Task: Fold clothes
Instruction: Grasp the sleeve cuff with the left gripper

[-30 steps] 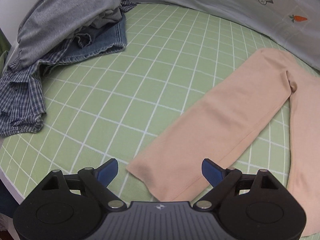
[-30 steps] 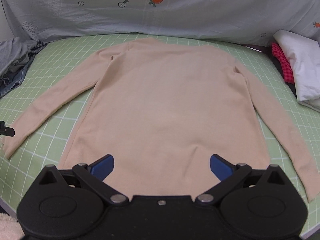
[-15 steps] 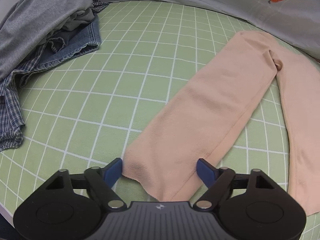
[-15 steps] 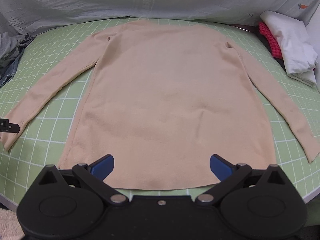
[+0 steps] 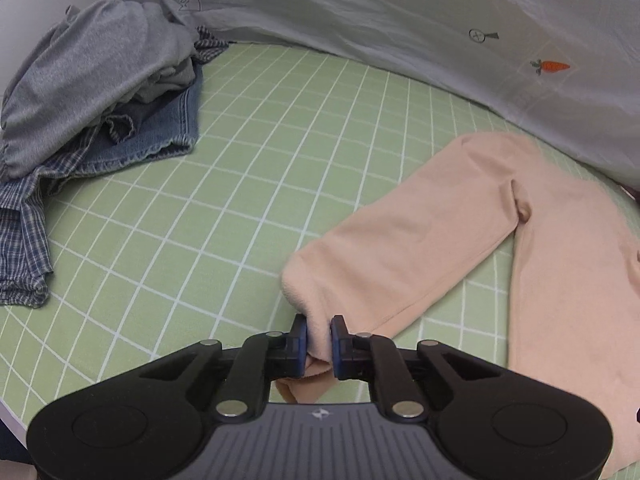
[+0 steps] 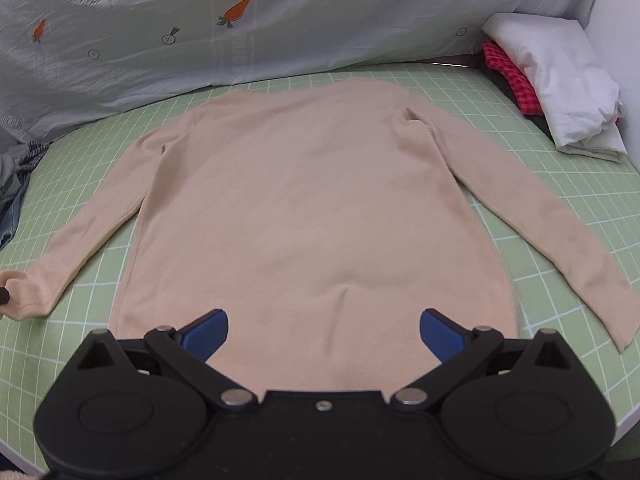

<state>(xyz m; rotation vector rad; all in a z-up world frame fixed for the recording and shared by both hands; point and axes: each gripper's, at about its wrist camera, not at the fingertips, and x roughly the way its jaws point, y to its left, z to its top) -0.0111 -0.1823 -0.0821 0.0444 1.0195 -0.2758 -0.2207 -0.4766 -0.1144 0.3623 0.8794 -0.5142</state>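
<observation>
A peach long-sleeved sweater (image 6: 320, 208) lies flat on the green checked mat (image 6: 580, 184), hem toward me, sleeves spread to both sides. My left gripper (image 5: 319, 334) is shut on the cuff of the sweater's left sleeve (image 5: 400, 248), which bunches up and folds between the jaws. That cuff shows at the far left of the right wrist view (image 6: 28, 292). My right gripper (image 6: 323, 330) is open and empty, hovering just over the middle of the sweater's hem.
A pile of grey, denim and plaid clothes (image 5: 92, 120) lies at the left of the mat. Folded white and red clothes (image 6: 560, 92) sit at the back right. A pale carrot-print sheet (image 6: 240, 24) runs along the back edge.
My left gripper has closed on the sleeve cuff, which now lifts and bunches. My right gripper has moved forward over the hem, still open.
</observation>
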